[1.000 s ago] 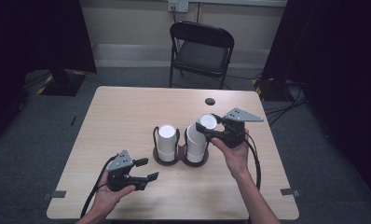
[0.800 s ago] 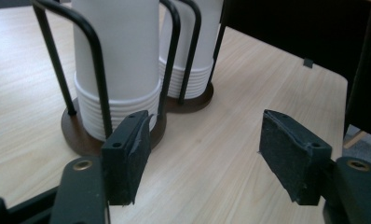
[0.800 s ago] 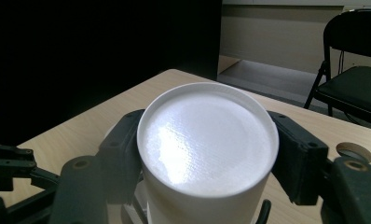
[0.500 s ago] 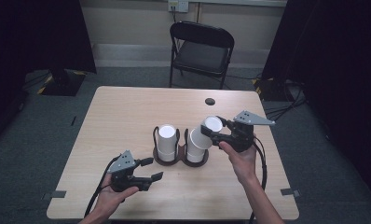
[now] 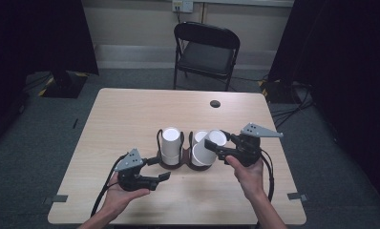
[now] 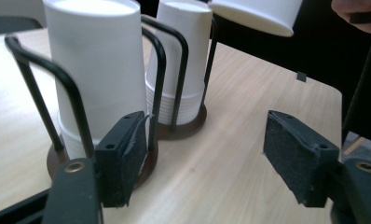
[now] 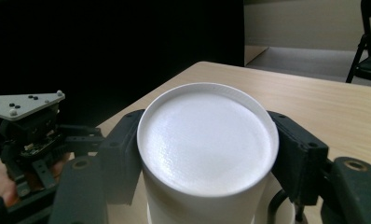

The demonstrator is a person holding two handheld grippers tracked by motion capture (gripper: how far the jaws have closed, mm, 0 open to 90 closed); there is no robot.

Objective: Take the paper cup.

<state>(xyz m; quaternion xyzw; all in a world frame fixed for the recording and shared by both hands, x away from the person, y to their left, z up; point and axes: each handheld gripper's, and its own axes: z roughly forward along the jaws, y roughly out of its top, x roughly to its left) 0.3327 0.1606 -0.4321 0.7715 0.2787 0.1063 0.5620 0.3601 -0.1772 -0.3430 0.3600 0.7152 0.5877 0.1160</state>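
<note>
On the wooden tabletop (image 5: 131,119) stands a dark two-ring wire cup holder (image 5: 183,162), near the middle and toward the near edge. Its left ring carries a stack of upturned white paper cups (image 5: 171,145), and its right ring carries a second stack (image 5: 199,151). The right gripper (image 5: 216,143), held in the person's right hand (image 5: 248,172), has its fingers closed on a single white cup (image 5: 213,141) that is tilted and lifted just above the right stack; in the right gripper view the two black fingers (image 7: 120,154) press against opposite sides of this upturned cup (image 7: 207,154), whose round bottom faces the camera. The left gripper (image 5: 160,168), held in the left hand (image 5: 119,193), rests low at the near left of the holder with its fingers spread wide and gripping nothing. In the left gripper view one finger (image 6: 123,156) sits just beside the base of the left ring, right against the wire, while the other finger (image 6: 298,161) stands well apart over bare tabletop. A folding chair (image 5: 205,47) stands beyond the far edge.
</note>
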